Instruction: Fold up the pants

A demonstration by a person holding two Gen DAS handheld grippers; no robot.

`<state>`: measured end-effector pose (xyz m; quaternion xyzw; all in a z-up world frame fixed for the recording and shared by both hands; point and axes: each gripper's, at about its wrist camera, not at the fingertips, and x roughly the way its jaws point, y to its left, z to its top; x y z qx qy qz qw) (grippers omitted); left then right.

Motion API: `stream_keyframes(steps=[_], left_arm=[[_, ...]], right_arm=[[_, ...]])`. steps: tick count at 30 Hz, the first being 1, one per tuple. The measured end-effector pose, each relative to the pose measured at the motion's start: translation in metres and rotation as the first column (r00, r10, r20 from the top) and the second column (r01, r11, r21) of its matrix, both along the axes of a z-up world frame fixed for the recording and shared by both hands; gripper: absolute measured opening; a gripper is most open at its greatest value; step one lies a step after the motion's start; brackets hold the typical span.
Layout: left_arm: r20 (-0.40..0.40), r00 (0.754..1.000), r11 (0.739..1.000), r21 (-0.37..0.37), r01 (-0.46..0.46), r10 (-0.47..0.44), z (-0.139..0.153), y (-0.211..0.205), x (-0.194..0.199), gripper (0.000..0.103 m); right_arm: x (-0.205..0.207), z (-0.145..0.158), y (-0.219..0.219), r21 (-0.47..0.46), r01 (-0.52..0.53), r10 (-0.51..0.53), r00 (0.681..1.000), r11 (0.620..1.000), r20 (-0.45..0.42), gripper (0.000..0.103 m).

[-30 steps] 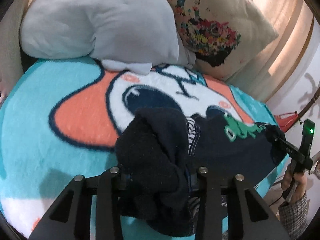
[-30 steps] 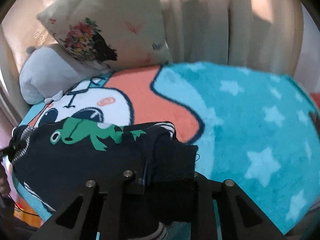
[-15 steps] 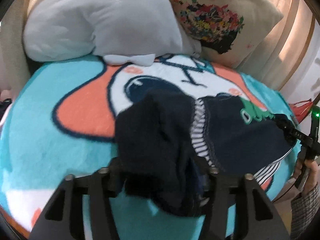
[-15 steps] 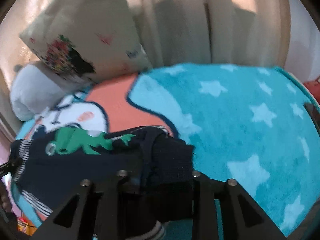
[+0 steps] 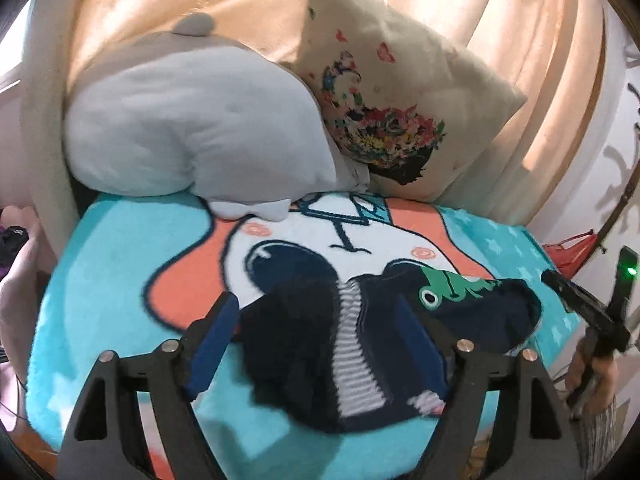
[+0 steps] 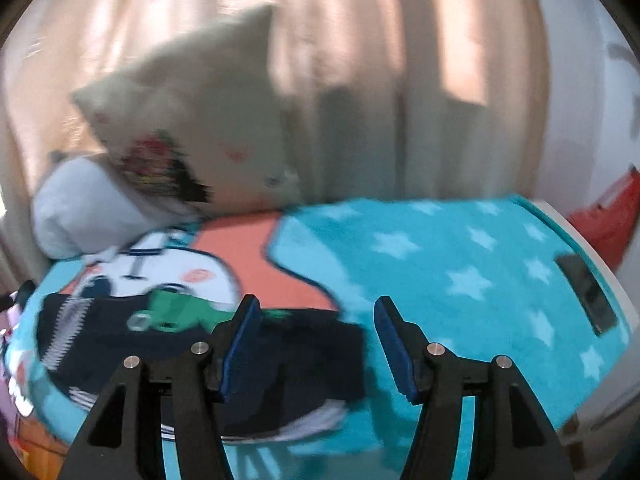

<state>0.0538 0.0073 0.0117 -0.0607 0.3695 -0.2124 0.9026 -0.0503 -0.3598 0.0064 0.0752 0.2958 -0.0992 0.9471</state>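
Note:
The dark navy pants (image 5: 384, 344) with a green frog print and a striped lining lie bunched on the cartoon blanket (image 5: 120, 264). In the right wrist view the pants (image 6: 168, 332) lie at the lower left. My left gripper (image 5: 320, 332) is open, its blue pads wide apart on either side of the pants' left end, holding nothing. My right gripper (image 6: 316, 344) is open too, above the pants' right end, not gripping them. The right gripper also shows in the left wrist view (image 5: 580, 308), at the far right.
A grey plush pillow (image 5: 192, 128) and a cream floral cushion (image 5: 392, 92) lean against peach curtains at the back. A dark flat object (image 6: 588, 292) lies on the blanket's right side. A red object (image 6: 616, 216) sits beyond the bed's right edge.
Both grippers have opened and let go of the pants. The pants dropped onto the blanket and both grippers pulled back and tilted upward.

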Motion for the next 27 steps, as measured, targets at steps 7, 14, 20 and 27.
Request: stream_keyframes(steps=[7,14,20,27], left_arm=[[-0.146,0.986,0.989,0.135,-0.056,0.076,-0.066,-0.034,0.029,0.080],[-0.120,0.990,0.975,0.218,-0.042,0.069,-0.083,-0.023,0.014,0.080],[-0.086,0.995,0.984,0.172,-0.038,0.053,-0.044,-0.015,-0.007,0.080],[-0.038,0.999,0.979,0.206,-0.005,0.013,-0.034,-0.082,0.011,0.081]], right_arm=[[0.035,-0.050,0.032,0.227,-0.142,0.159,0.986,0.963,-0.059,0.054],[0.017,-0.084,0.009,0.248,-0.033,0.062,0.992,0.968,-0.108,0.040],[-0.002,-0.071,0.008,0.191,0.021,-0.001,0.995,0.981,-0.104,0.044],[0.012,-0.060,0.051,0.192,-0.137,0.149,0.988,0.972,-0.050,0.044]])
